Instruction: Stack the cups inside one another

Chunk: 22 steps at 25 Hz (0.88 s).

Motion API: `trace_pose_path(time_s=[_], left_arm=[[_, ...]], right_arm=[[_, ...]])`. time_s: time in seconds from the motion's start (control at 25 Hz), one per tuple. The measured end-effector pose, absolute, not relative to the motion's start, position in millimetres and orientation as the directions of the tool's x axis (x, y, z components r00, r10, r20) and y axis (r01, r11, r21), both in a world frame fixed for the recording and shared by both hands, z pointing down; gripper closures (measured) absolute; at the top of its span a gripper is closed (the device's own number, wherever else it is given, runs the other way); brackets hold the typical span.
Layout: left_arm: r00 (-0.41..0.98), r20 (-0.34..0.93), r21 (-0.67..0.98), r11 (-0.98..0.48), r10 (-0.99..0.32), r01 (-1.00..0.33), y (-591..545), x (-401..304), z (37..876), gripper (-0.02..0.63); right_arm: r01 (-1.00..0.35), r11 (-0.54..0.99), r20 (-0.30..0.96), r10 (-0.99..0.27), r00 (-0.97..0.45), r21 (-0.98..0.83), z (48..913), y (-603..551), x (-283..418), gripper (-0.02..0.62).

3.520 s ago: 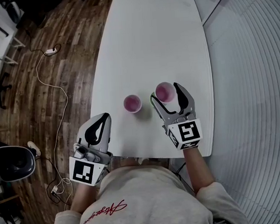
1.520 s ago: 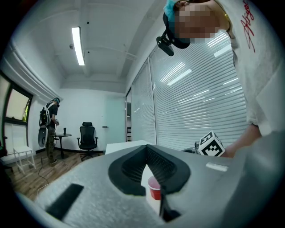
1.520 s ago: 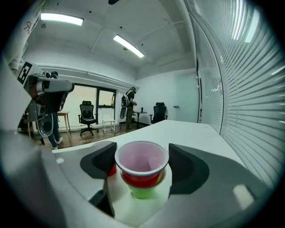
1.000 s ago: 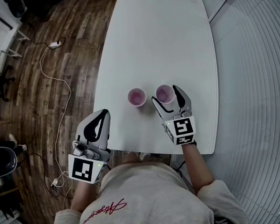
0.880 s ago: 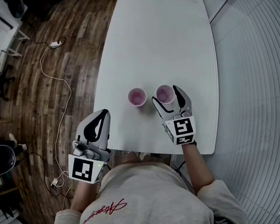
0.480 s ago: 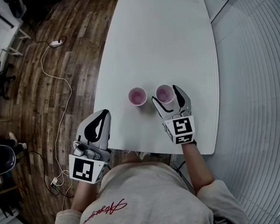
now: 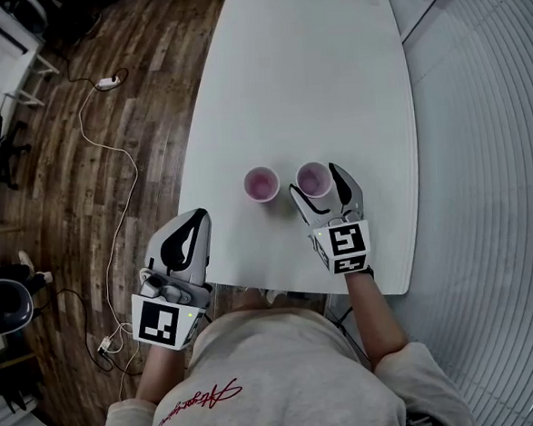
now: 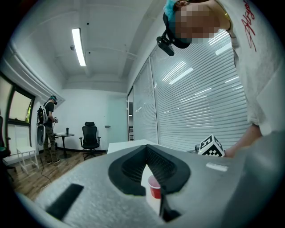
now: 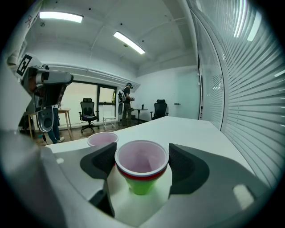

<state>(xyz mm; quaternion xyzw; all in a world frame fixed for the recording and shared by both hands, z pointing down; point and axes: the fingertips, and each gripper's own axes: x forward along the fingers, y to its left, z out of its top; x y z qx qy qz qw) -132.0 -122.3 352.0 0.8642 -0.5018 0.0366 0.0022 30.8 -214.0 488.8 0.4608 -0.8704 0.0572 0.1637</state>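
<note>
Right tongs [image 7: 315,184] apart, straddling the nested cup stack [image 9: 141,173] standing on the white surface [image 7: 312,77]. Single cup [image 7: 261,184] upright just beside the stack at 9 o'clock. Left tongs [image 7: 194,220] together, empty, at 7 o'clock by the surface edge.

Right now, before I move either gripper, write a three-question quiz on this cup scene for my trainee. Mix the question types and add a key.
1. True or false: the left gripper holds a cup.
2. What stands between the fingers of the right gripper? A. a bottle B. the cup stack C. nothing
3. What colour is the stack's bottom cup?
Key: 1 false, it is shut and empty; 2 B; 3 green.
</note>
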Motion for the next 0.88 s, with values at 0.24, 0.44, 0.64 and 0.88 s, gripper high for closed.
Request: trace_pose_path(time_s=[0.24,0.44,0.64,0.88], left_arm=[[0.496,0.066,-0.034,-0.499,-0.866,-0.866,-123.1,-128.7,353.1,0.611],[0.494,0.069,-0.033,-0.497,-0.867,-0.867,-124.6,-127.1,354.5,0.611],[0.496,0.073,-0.032,-0.499,-0.865,-0.866,-125.0,-125.6,355.9,0.611],[0.494,0.071,-0.032,-0.497,-0.867,-0.867,-125.0,-125.9,355.4,0.61]], right_arm=[[-0.82,0.571,0.34,-0.782,-0.523,0.051,493.0,-214.0,32.7,0.232],[-0.82,0.571,0.344,-0.78,-0.523,0.048,495.9,-214.5,34.4,0.232],[-0.817,0.575,0.345,-0.776,-0.529,0.039,498.5,-215.1,33.3,0.232],[-0.817,0.575,0.346,-0.775,-0.53,0.036,499.7,-214.7,33.5,0.232]])
